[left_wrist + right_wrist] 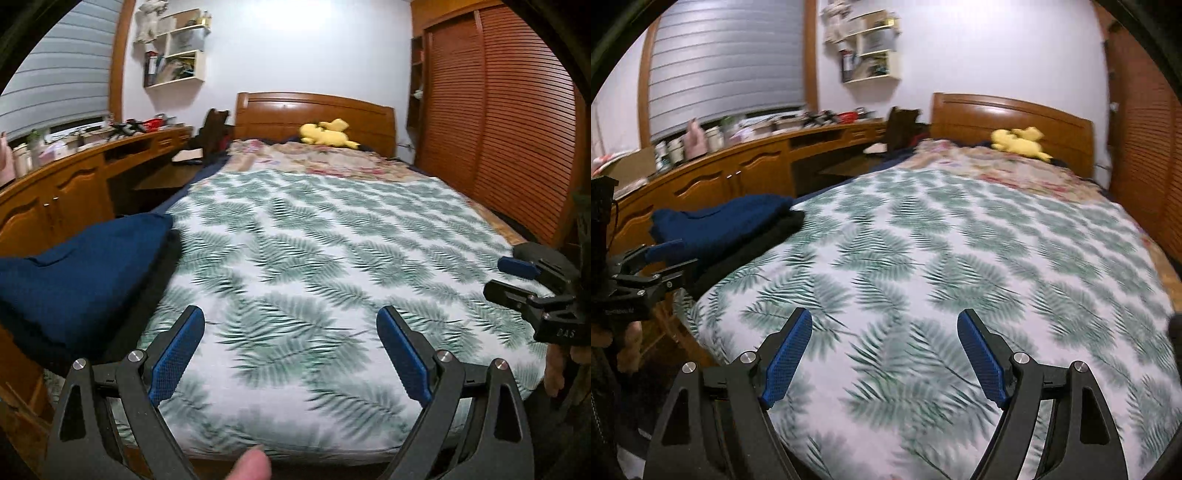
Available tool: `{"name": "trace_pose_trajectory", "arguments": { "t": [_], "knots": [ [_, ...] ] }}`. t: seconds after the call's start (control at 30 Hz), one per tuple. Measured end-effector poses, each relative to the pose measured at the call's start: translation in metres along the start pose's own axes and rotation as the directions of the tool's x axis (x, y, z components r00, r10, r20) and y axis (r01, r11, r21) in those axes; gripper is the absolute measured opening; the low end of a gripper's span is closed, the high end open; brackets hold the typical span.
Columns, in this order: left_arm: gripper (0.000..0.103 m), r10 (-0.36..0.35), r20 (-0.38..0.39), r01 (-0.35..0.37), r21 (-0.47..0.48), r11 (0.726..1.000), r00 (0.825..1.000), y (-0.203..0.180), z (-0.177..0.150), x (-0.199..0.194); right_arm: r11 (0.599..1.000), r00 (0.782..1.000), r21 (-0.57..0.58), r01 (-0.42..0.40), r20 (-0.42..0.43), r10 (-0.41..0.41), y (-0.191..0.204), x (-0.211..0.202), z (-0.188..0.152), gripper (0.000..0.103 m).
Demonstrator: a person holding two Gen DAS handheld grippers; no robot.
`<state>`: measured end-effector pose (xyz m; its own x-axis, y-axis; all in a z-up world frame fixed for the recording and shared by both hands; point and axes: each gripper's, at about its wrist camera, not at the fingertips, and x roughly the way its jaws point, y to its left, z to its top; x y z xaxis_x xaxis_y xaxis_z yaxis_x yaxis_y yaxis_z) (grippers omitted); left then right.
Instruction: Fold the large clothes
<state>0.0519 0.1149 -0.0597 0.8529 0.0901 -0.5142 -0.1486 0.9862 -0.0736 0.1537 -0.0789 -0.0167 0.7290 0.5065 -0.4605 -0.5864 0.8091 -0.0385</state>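
Left wrist view is showing the left tool standing wide apart, its ribbed blue pads gripping nothing. Right tool is likewise gaping and empty. Both are hovering over the bed, whose smooth white sheet carries green fern prints. Folded navy clothes, knitted-looking, are lying at nine o'clock at the bed's edge. A yellow plush is resting against the wooden headboard at twelve o'clock.

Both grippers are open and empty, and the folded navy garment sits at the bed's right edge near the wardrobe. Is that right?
Wrong side. The navy garment sits at the bed's left edge, by the wooden cabinets, not near the wardrobe; the left wrist view shows it. The left gripper and right gripper are indeed open and empty.
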Motion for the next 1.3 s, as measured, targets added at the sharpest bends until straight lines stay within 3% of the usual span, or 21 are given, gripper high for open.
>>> {"name": "trace_pose_trajectory", "arguments": {
  "t": [0.27, 0.43, 0.63, 0.8, 1.3],
  "knots": [
    [0.095, -0.06, 0.059, 0.055, 0.072, 0.996, 0.996, -0.078, 0.017, -0.032, 0.984, 0.987, 0.124, 0.131, 0.078, -0.141, -0.028, -0.098, -0.025, 0.082],
    [0.095, -0.112, 0.076, 0.105, 0.09, 0.99, 0.991, -0.107, 0.025, -0.05, 0.964, 0.963, 0.168, 0.206, 0.141, -0.23, -0.026, -0.151, -0.037, 0.082],
    [0.095, -0.132, 0.09, 0.123, 0.095, 0.988, 0.987, -0.122, 0.031, -0.067, 0.953, 0.947, 0.193, 0.232, 0.179, -0.266, -0.02, -0.197, -0.054, 0.082],
    [0.095, -0.132, 0.093, 0.122, 0.104, 0.987, 0.987, -0.129, 0.031, -0.073, 0.95, 0.942, 0.204, 0.235, 0.193, -0.274, -0.014, -0.208, -0.059, 0.082],
    [0.095, -0.127, 0.098, 0.116, 0.112, 0.987, 0.987, -0.131, 0.032, -0.076, 0.948, 0.946, 0.218, 0.233, 0.176, -0.273, -0.025, -0.178, -0.051, 0.082]
  ]
}}
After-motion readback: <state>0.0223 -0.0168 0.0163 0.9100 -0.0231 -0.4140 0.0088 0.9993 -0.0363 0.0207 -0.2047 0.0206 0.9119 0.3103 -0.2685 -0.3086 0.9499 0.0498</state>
